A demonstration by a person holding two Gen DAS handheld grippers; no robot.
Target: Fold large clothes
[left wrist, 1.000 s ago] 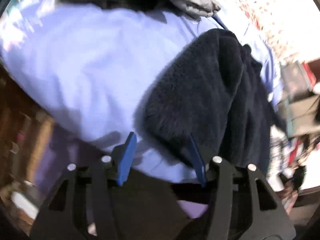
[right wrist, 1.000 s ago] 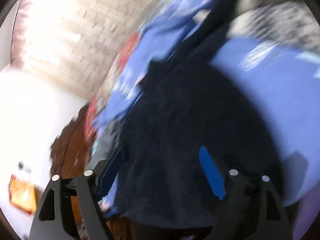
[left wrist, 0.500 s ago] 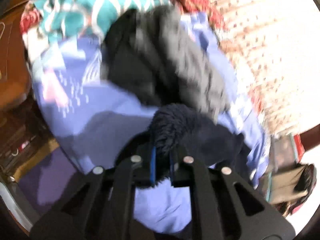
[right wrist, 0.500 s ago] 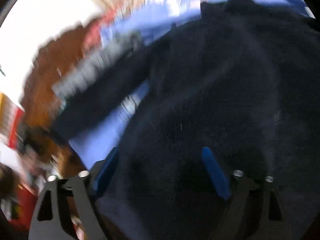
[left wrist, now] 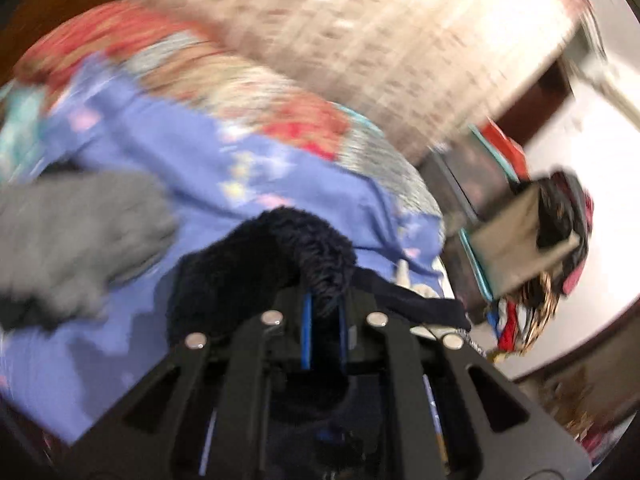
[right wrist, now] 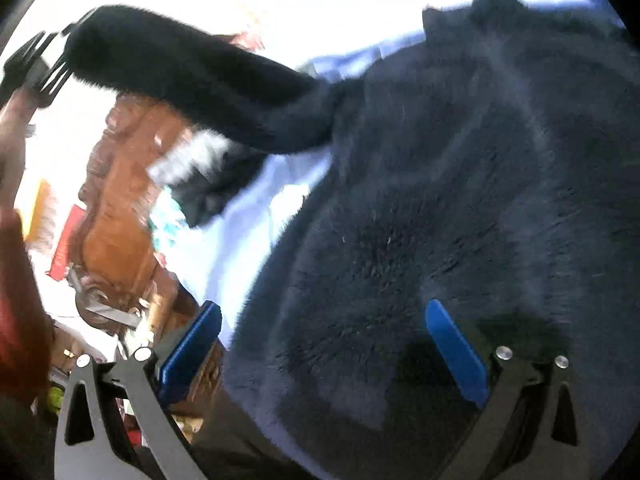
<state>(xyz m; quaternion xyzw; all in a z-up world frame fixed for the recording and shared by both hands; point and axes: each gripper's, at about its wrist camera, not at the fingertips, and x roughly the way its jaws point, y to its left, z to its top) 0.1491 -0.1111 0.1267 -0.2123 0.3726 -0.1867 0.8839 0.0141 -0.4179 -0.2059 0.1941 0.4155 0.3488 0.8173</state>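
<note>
The dark navy fleece garment (right wrist: 460, 220) lies spread on the periwinkle-blue patterned bedsheet (left wrist: 248, 168) of the bed, its body filling the view just under the right gripper (right wrist: 320, 344). That gripper's jaws are opening wide; fleece sits between the 2 blue pads (right wrist: 456, 348) but they do not press it, so nothing is grasped there. The left gripper (left wrist: 323, 320) is clenched on a fluffy end of the same garment, most likely a sleeve. In the right wrist view that sleeve (right wrist: 192, 76) runs as 1 long band from the body, up and to the left, to the left gripper. A grey garment (left wrist: 76, 240) lies beside it. The fold likely turns on this axis: the left gripper carries the sleeve, while the right is nearer the body.
</note>
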